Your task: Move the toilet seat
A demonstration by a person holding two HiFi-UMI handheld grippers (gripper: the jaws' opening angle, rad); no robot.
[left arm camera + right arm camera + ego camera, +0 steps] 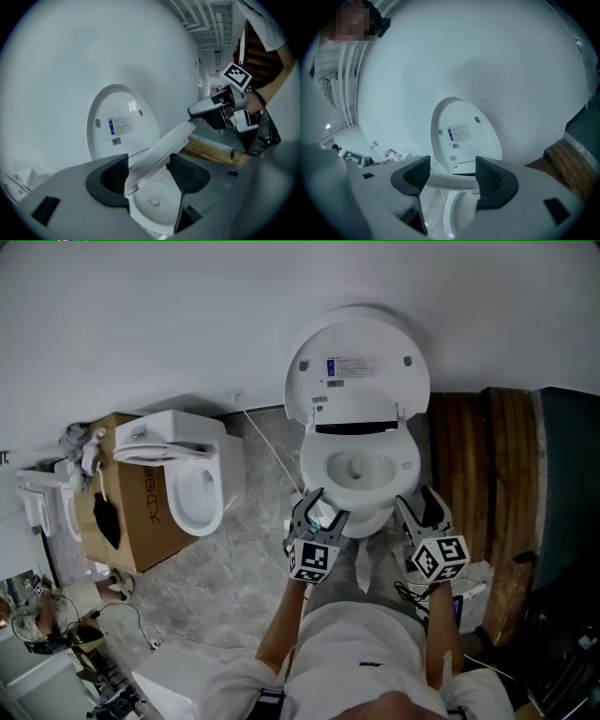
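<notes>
Toilet seat (159, 152): front edge raised off the bowl (361, 470) and tilted, held at both front corners.
Left gripper (149, 159): jaws clamped on the seat's rim, at 7 o'clock of the bowl.
Right gripper (452, 164): jaws closed on the rim at 5 o'clock.
Lid (361, 357): upright at 12 o'clock.
Lid label (345, 367): white sticker with a blue block; the print is too small to read.
Cardboard carton (141, 521): at 9 o'clock, under a second toilet (183, 474); its lettering is illegible.

Head view steeply down over toilet (361, 465), both gripper views close, facing its raised lid (117, 122).
</notes>
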